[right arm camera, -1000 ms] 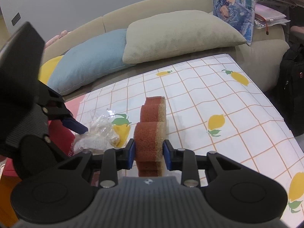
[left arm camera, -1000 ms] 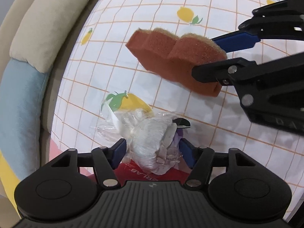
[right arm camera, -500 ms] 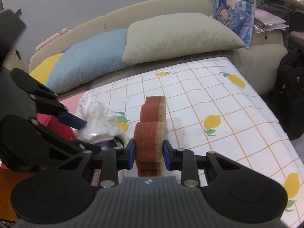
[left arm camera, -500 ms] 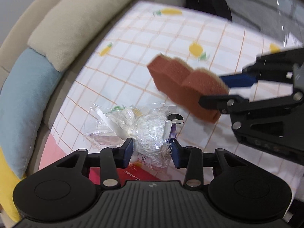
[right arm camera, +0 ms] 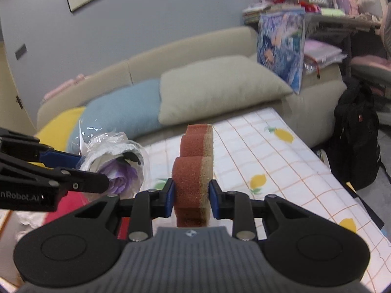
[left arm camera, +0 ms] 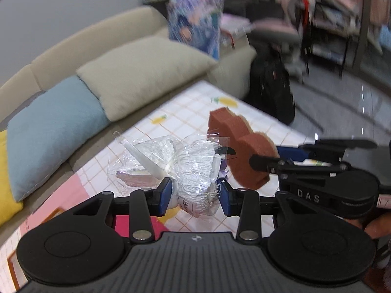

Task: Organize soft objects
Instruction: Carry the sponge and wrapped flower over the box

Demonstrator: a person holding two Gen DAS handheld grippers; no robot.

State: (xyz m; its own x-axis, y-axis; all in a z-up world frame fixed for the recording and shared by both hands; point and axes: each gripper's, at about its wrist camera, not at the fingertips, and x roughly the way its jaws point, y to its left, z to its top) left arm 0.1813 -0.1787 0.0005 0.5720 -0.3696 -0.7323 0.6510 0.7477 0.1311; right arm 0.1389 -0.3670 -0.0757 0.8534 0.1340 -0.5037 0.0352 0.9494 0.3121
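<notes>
My left gripper (left arm camera: 195, 193) has its fingers clamped on a cellophane-wrapped bundle (left arm camera: 193, 171) with a purple flower showing at its open end, held up above the lemon-print tabletop (left arm camera: 193, 112). My right gripper (right arm camera: 191, 199) has its fingers clamped on the flat sides of a reddish-brown sponge (right arm camera: 194, 171) with a tan backing, held on edge in the air just beside the bundle, with the two not quite touching. Behind the tabletop a beige sofa (right arm camera: 185, 56) carries a blue cushion (right arm camera: 122, 112) and a beige cushion (right arm camera: 220, 85).
</notes>
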